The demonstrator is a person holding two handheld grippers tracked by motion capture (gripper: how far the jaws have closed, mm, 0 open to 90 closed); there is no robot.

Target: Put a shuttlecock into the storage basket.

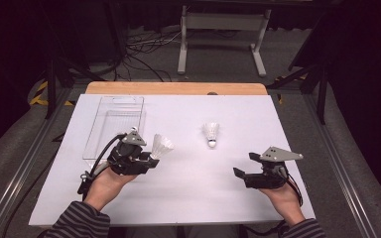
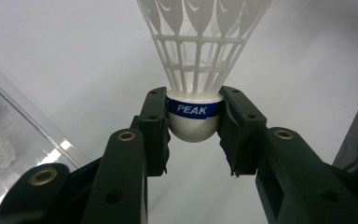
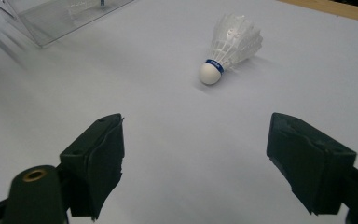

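High view: overhead, facing forward-down on the white surface (image 1: 178,198); 2 gripper views: low, close, along own jaws, the right one sharing the lying shuttlecock (image 3: 230,44) with overhead.

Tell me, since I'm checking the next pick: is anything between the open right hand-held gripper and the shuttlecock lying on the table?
Nothing visible. The right hand-held gripper stands open, and bare white table runs from its jaws up to the lying shuttlecock. The clear tray sits well off to the side.
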